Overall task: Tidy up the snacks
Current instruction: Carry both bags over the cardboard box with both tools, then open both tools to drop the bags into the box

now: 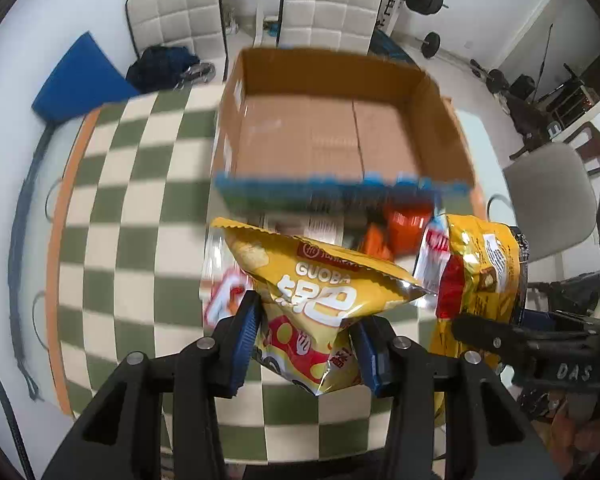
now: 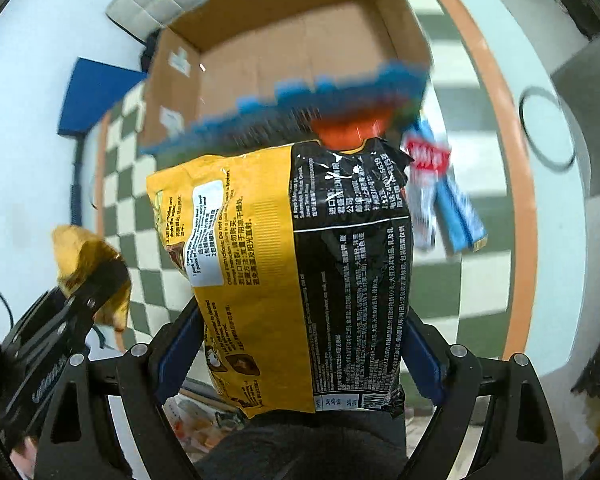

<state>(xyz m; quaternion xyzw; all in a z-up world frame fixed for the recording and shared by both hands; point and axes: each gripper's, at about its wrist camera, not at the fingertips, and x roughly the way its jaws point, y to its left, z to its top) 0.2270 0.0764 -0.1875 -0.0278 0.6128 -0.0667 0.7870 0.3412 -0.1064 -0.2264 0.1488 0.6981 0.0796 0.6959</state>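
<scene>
Hanging before the box [image 1: 340,128]: left gripper [image 1: 308,336] clamps chips [image 1: 320,280], right gripper [image 2: 300,344] clamps noodles [image 2: 300,272]; packets may snag the box's near wall.

readable print on two snack bags and a gripper

"guoba" on yellow snack bag [image 1: 320,280]; "other instructions: do not" on yellow-and-black noodle packet [image 2: 300,272]; "das" on right gripper [image 1: 500,332] body.

Both pictures are bright, with soft, even room light and hardly any dark shadows. The cardboard box [image 1: 340,120] and its blue edge look smeared by motion blur, and so does the checkered table [image 1: 140,200]. The 2 held bags stay sharp (the writing can be read). Shiny spots glint on the yellow bag [image 1: 324,292]. Straight lines bend near the round, dark edges.
</scene>
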